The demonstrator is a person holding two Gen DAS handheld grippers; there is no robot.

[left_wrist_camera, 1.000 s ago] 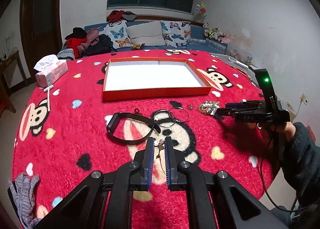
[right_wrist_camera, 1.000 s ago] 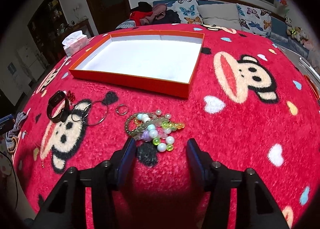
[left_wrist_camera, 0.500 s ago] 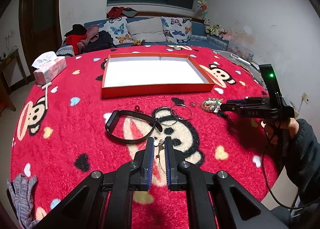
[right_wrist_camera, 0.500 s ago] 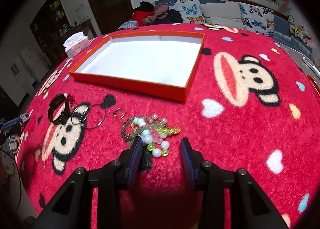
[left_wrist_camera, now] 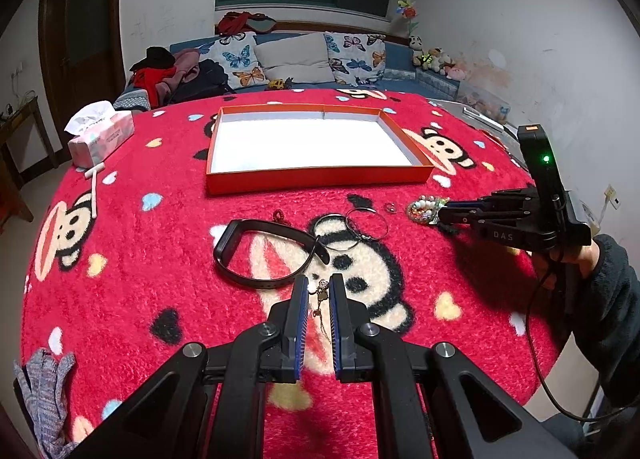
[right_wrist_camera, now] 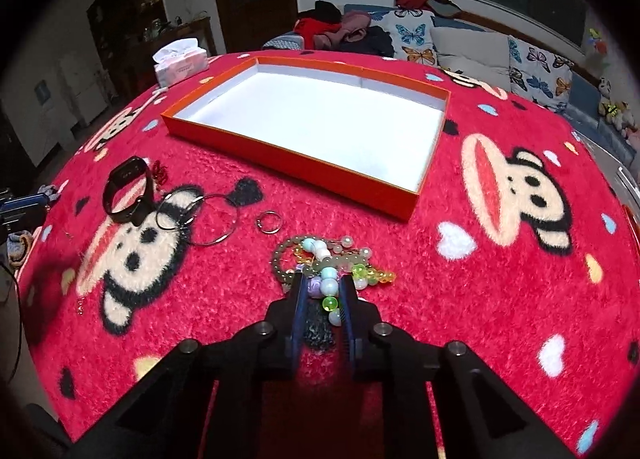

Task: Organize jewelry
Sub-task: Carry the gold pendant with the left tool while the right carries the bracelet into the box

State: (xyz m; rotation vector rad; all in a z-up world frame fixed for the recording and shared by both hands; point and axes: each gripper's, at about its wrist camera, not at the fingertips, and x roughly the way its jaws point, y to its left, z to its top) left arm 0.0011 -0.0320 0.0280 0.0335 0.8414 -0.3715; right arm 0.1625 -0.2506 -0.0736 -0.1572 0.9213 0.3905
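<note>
Over the red cloth, right tongs (right_wrist_camera: pixel 323 293) closing on beads (right_wrist_camera: pixel 329 286).

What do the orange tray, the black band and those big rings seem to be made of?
Orange tray: probably cardboard, matte, with thin folded walls and a white paper-like lining. Black band: likely rubber or silicone, smooth with a dull sheen, punched with strap holes. Big rings: thin metal wire by the look, silvery and glinting.

A tissue box (left_wrist_camera: pixel 101 133) and a grey glove (left_wrist_camera: pixel 48 395) lie on the red monkey-print cloth (left_wrist_camera: pixel 120 279).
</note>
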